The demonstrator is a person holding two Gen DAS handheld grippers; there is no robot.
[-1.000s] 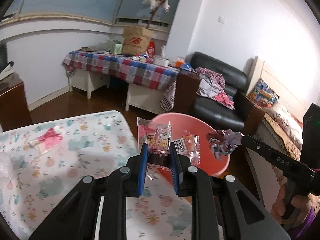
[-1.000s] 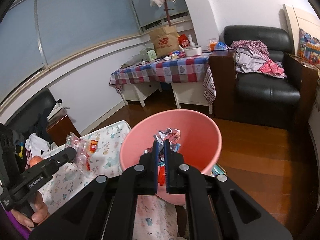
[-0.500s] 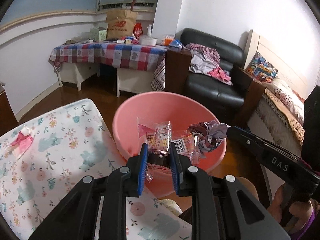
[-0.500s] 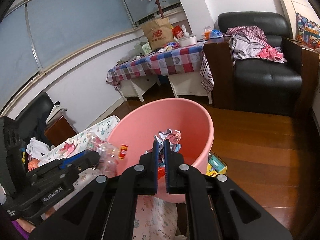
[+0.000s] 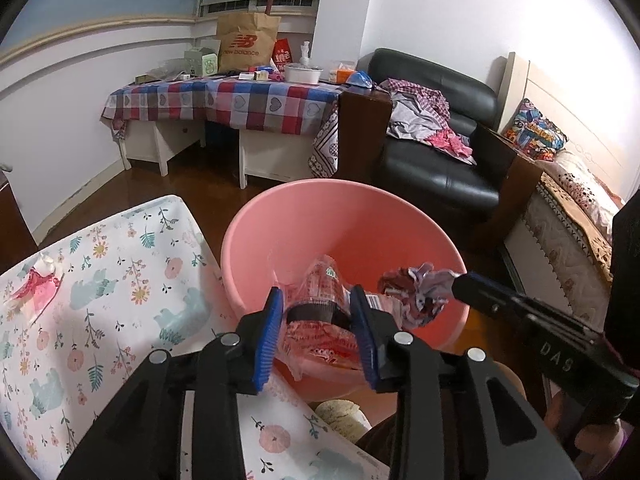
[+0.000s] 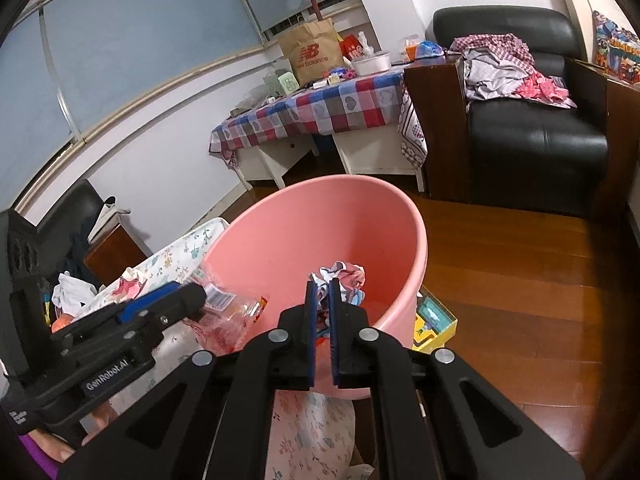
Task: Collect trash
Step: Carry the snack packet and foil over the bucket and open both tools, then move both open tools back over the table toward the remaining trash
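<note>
A pink plastic basin (image 5: 360, 220) stands just past the edge of the floral-cloth table (image 5: 100, 300); it also shows in the right wrist view (image 6: 372, 216). My left gripper (image 5: 318, 304) is over the basin's near rim, its jaws spread wide, with a clear red-printed plastic wrapper (image 5: 320, 312) loose between them. My right gripper (image 6: 323, 292) is shut on a crumpled wad of coloured paper (image 6: 344, 276) and holds it above the basin. The wad also shows in the left wrist view (image 5: 416, 292). A pink-and-white wrapper (image 5: 38, 284) lies on the table at far left.
A checked-cloth table (image 5: 224, 100) with a brown paper bag (image 5: 246, 42) stands at the back. A black sofa (image 5: 436, 152) with clothes is at right. A yellow box (image 6: 434, 320) lies on the wooden floor beside the basin.
Both grippers have moved forward over the basin. My left gripper's jaws have opened wider and the plastic wrapper has slumped down between them.
</note>
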